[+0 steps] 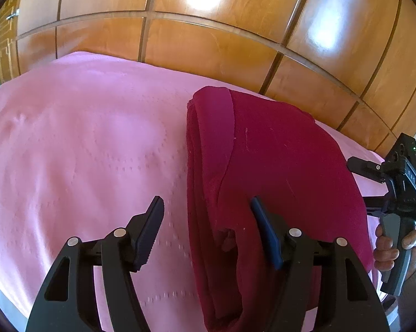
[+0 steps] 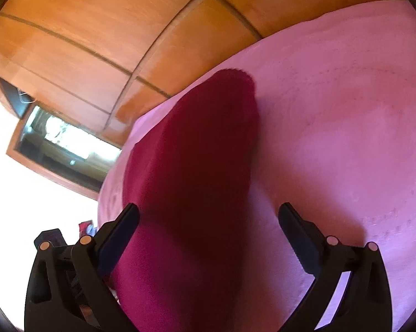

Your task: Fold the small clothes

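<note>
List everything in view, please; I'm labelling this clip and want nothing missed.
Garment: one, dark red, folded, on the bed's right part.
Bedspread: one, pink, covering the bed.
Wardrobe: one, brown wood panels, behind the bed.
Mirror: one, wood-framed, on the wall at left in the right wrist view.
Left gripper: one, black, open, one finger on the garment.
Right gripper: one, black, open, straddling the garment.
Right hand: one, holding the right gripper's handle.

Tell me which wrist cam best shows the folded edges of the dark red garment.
Left wrist. There the dark red garment lies on the pink bedcover with its stacked fold layers visible along its left side. The right wrist view shows only a blurred, smooth red mass between the open fingers, with no layers.
</note>
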Demonstrator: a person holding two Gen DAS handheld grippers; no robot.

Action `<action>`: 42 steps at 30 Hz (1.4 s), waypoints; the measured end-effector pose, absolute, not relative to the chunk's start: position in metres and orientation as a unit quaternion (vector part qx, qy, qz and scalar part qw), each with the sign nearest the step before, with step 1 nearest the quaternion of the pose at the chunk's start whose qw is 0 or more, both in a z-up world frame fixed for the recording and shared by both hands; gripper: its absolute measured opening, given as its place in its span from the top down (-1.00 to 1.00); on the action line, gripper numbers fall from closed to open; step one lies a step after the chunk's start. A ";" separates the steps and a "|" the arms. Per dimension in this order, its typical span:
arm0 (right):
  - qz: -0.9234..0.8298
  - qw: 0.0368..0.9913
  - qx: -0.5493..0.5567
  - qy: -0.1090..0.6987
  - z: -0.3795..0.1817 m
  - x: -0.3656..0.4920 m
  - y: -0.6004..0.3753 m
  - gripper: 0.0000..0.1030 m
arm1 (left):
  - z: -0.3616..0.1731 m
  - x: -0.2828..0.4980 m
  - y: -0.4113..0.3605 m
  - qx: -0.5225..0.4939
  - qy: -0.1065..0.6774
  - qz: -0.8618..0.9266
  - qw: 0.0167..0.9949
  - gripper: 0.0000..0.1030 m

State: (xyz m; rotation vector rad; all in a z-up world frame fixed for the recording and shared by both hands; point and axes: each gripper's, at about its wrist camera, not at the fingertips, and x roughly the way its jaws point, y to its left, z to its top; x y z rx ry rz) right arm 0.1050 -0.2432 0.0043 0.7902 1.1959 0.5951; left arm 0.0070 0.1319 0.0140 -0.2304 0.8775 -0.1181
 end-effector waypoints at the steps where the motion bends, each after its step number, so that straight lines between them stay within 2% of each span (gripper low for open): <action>1: 0.276 0.712 0.354 0.541 0.005 0.105 -0.240 -0.95 | 0.013 0.007 0.133 -0.114 0.424 -0.060 0.897 -0.24; 4: 0.295 0.707 0.343 0.544 0.007 0.106 -0.231 -0.93 | 0.012 0.006 0.134 -0.120 0.424 -0.064 0.895 -0.29; 11: 0.313 0.702 0.319 0.554 0.004 0.112 -0.207 -0.70 | 0.007 0.006 0.139 -0.133 0.426 -0.085 0.891 -0.29; 16: 0.312 0.699 0.313 0.563 0.000 0.120 -0.201 -0.41 | -0.007 0.011 0.152 -0.199 0.437 -0.126 0.868 -0.29; 17: 0.310 0.700 0.307 0.565 0.001 0.120 -0.201 -0.30 | -0.011 0.012 0.156 -0.218 0.439 -0.140 0.860 -0.18; 18: 0.309 0.702 0.304 0.565 0.002 0.120 -0.200 -0.18 | -0.015 0.013 0.158 -0.239 0.439 -0.162 0.851 0.05; 19: 0.309 0.704 0.301 0.564 0.006 0.119 -0.200 -0.12 | -0.019 0.013 0.160 -0.265 0.439 -0.195 0.836 0.14; 21: 0.308 0.708 0.299 0.561 0.012 0.115 -0.200 0.04 | -0.022 0.013 0.162 -0.284 0.435 -0.212 0.828 0.25; 26: 0.312 0.730 0.300 0.530 0.041 0.097 -0.213 0.13 | -0.010 0.009 0.151 -0.293 0.422 -0.251 0.821 0.39; 32: 0.281 0.763 0.314 0.491 0.073 0.077 -0.264 0.14 | 0.014 0.033 0.072 -0.243 0.427 -0.325 0.808 0.40; 42: 0.113 0.832 0.340 0.424 0.091 0.047 -0.435 0.14 | 0.049 0.110 -0.140 -0.123 0.438 -0.436 0.776 0.41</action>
